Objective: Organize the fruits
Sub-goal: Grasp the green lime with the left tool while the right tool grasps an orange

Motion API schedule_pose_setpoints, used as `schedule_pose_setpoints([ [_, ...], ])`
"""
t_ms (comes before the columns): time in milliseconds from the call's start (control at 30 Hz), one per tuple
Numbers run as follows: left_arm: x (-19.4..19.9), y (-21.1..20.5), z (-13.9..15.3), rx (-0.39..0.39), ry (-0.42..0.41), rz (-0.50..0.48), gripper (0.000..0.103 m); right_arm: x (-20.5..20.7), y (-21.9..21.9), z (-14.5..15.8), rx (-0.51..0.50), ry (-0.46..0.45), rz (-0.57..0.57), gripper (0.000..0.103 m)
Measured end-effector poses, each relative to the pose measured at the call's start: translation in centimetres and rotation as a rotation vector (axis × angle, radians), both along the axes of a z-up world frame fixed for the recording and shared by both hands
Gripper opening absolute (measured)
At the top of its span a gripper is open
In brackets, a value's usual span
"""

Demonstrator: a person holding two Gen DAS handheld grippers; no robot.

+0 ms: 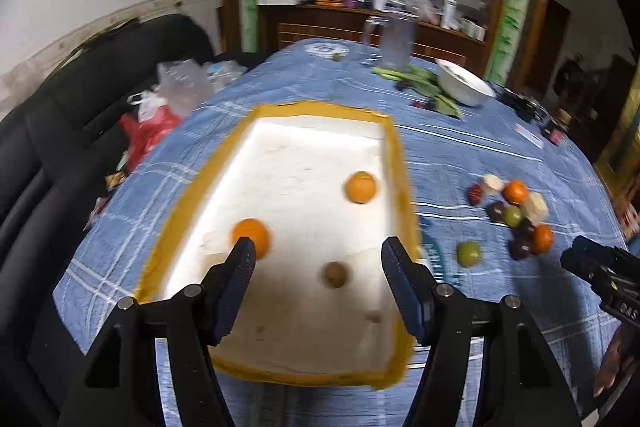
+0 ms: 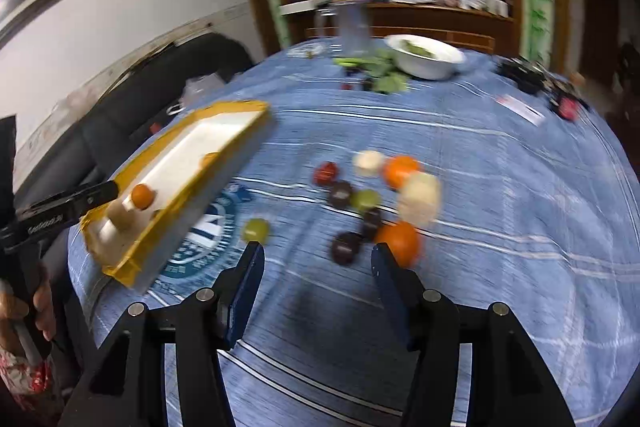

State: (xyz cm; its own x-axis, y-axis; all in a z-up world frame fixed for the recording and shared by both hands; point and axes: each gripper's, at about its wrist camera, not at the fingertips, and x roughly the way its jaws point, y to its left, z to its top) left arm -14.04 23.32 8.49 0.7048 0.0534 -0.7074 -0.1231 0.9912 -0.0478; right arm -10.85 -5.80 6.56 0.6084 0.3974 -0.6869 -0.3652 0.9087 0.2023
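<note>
Clearly, the left tongs (image 1: 318, 253) hung over the near end of a white tray with a yellow rim (image 1: 400, 163), jaws about half open and nothing between them. Three fruits lay inside the tray: one orange (image 1: 361, 187) towards its far right side, a second orange (image 1: 251, 237) just beyond the left fingertip, and a small brown fruit (image 1: 335, 274) between the two fingers but lower down on the tray floor, untouched. The tray sat on a desk covered by a blue checked cloth (image 1: 460, 155). The right tongs (image 2: 318, 255) were likewise about half open and empty, held above the cloth just short of the loose pile of fruit (image 2: 372, 199). That pile, to the right of the tray and well apart from it, held oranges, dark plum-like fruits, a green one and pale cream-coloured pieces, too blurred to name more closely. A single green fruit (image 2: 256, 229) lay by itself between the pile and the tray, just beyond the right tongs' left fingertip. Further back on the desk stood a white bowl (image 2: 426, 61) beside some leafy greens (image 2: 384, 73) and a clear jug (image 1: 394, 41).
</note>
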Motion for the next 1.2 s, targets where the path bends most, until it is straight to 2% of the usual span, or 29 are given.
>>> schedule_pose_setpoints([
  [133,0.9,-3.2,-0.2,-0.013,0.019,-0.086,0.066,-0.1,-2.5,-0.4,0.003,0.003,-0.049,0.061],
  [300,2.1,-7.7,-1.6,-0.040,0.065,-0.219,0.066,0.4,-3.4,-1.3,0.022,0.026,-0.072,0.061],
  [500,4.0,-11.9,-3.4,-0.003,0.071,-0.336,0.066,1.7,-3.2,-2.5,0.021,0.054,-0.076,0.061],
  [600,5.5,-12.4,-4.5,0.002,0.104,-0.344,0.063,2.0,-3.2,-2.7,0.014,0.060,-0.073,0.061],
  [833,7.3,-12.4,-6.4,-0.015,0.171,-0.350,0.038,3.4,-2.5,-3.6,-0.077,0.069,-0.043,0.061],
  [933,7.9,-12.2,-7.1,-0.031,0.195,-0.340,0.037,4.1,-2.3,-4.0,-0.093,0.072,-0.035,0.061],
  [1033,8.1,-12.2,-7.2,-0.034,0.184,-0.336,0.037,4.9,-2.3,-4.4,-0.082,0.087,-0.034,0.060],
  [1167,8.0,-12.7,-7.3,-0.001,0.168,-0.343,0.037,5.7,-2.1,-4.8,-0.069,0.106,-0.033,0.060],
  [1200,7.9,-12.7,-7.3,0.007,0.162,-0.344,0.037,5.8,-2.0,-4.9,-0.071,0.108,-0.032,0.056],
])
